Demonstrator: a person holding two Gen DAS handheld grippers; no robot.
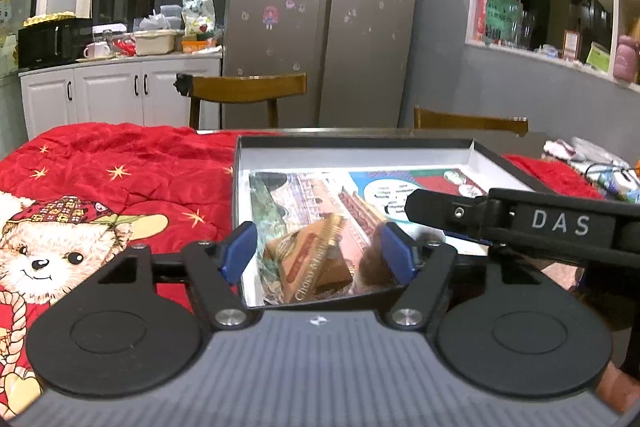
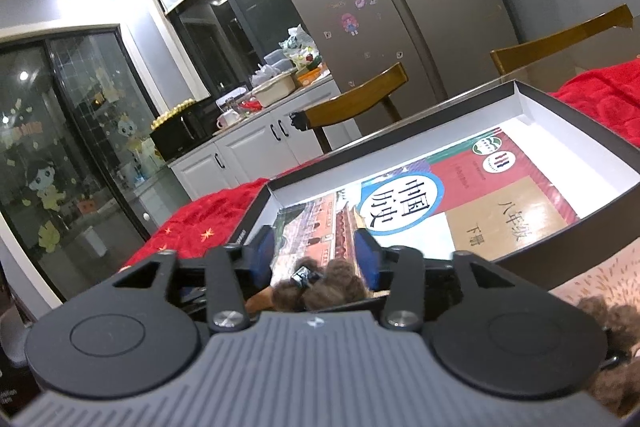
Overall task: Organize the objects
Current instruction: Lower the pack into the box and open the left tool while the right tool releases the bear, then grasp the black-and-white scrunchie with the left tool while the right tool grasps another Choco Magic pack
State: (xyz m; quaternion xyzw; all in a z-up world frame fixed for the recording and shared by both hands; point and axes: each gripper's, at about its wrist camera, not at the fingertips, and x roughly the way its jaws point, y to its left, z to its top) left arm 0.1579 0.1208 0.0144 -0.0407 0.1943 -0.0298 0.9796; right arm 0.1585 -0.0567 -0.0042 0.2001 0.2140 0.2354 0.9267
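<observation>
In the left wrist view I am looking, at the far left of the frame, at the red quilt (image 1: 120, 163) with its teddy-bear print, which is covering the table. Right of centre the open box (image 1: 472, 157) is sitting on that quilt, with a textbook (image 1: 320, 195) lying flat on its floor. My left gripper (image 1: 318, 253) is hovering at the lower centre over the near end of the box; its jaws are standing apart and gripping nothing. Between them, on the book, a brown chocolate packet (image 1: 312, 267) is lying in crinkled clear wrap, and just right of it a brown fuzzy object (image 1: 374, 267) is resting beside the right pad. At the right edge my right gripper (image 1: 424, 205) is reaching in across the box.

In the right wrist view the quilt (image 2: 200, 223) is showing lower left, the box (image 2: 536, 107) is filling the right half, and my right gripper (image 2: 316, 255) is hovering at lower centre, jaws apart, over the fuzzy object (image 2: 320, 287); I cannot tell whether the pads are touching it.
</observation>
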